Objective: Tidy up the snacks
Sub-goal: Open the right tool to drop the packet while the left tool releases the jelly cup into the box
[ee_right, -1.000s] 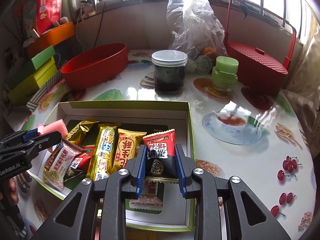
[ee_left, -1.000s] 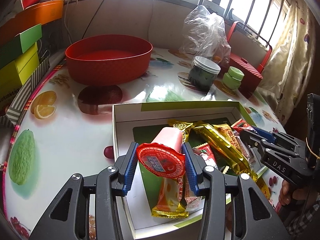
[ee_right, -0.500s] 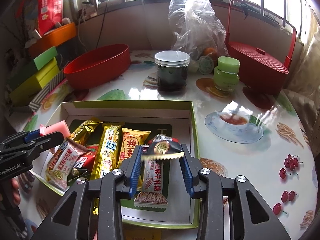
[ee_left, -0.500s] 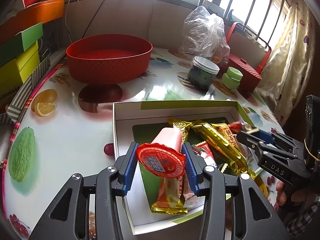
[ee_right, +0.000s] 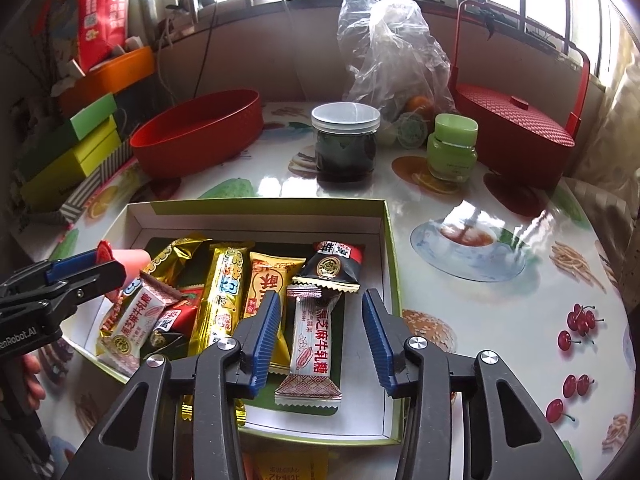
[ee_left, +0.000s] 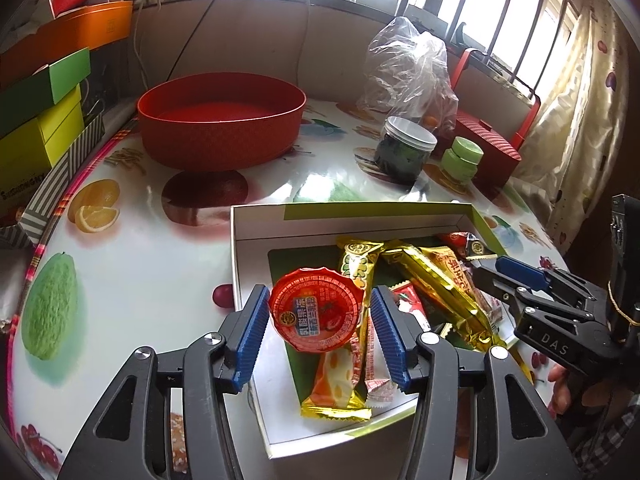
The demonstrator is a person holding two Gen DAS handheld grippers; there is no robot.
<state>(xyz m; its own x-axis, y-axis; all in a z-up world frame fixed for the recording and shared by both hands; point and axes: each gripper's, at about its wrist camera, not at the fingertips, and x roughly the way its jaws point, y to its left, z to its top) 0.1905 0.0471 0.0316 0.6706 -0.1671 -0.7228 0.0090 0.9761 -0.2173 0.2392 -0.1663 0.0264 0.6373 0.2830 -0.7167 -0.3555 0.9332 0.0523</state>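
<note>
The left claw [ee_left: 316,334] stands parted over the near-left corner of the white snack box [ee_left: 256,240], its blue pads beside the red-lidded jelly cup [ee_left: 314,314] between them; whether they touch it I cannot tell. The right claw [ee_right: 320,332] hangs wide open and empty above the box's right side, over a nougat bar [ee_right: 310,344] lying inside.

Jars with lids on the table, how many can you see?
2. A dark jar with a clear lid stands behind the snack box; a small green jar stands to its right, near the red basket. The plastic bag could hide more.
</note>
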